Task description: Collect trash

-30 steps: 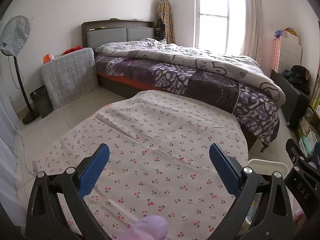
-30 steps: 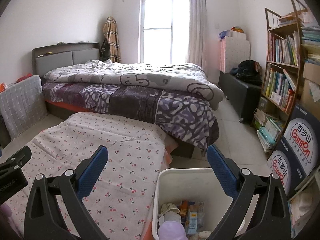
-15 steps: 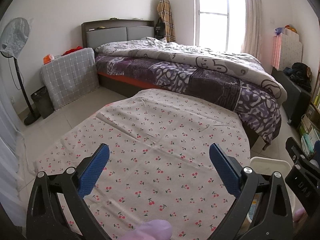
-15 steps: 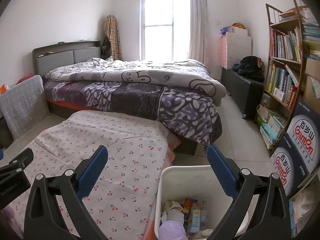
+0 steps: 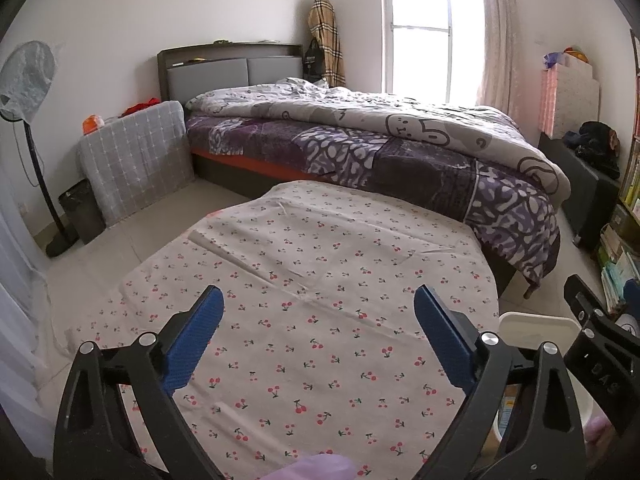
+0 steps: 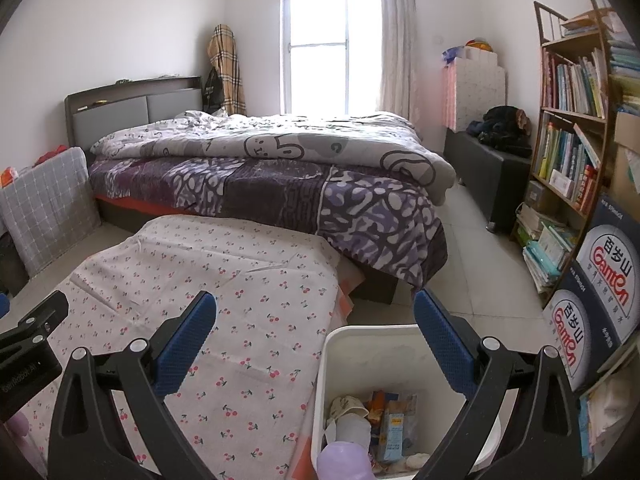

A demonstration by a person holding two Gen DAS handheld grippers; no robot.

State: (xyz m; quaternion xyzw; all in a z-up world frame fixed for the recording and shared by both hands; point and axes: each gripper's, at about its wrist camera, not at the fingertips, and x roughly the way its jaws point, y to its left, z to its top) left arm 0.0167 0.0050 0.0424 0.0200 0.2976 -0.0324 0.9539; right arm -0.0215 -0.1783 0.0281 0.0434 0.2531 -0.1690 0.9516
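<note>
The white bin (image 6: 332, 344) stands on the floor beside the table, low in the right wrist view, with several pieces of trash (image 6: 376, 412) inside: crumpled paper, a small carton, wrappers. My right gripper (image 6: 315, 300) hangs open above the bin's left rim, nothing between its blue pads. My left gripper (image 5: 316, 300) is over the cherry-print cloth (image 5: 320, 248); its jaws stand wide and are closing, with nothing between them. In the left wrist view the bin's rim (image 5: 532, 320) shows at the lower right. No trash lies on the visible cloth.
A bed (image 5: 400, 152) with a grey and purple quilt stands just beyond the table. A bookshelf (image 6: 572, 140) and printed cartons (image 6: 604, 280) crowd the right side. A fan (image 5: 24, 80) and a dark small bin (image 5: 80, 212) are at the left wall.
The left gripper's blue pads have come slightly closer together. Both views have barely shifted; the right one shows a little more of the bin.
</note>
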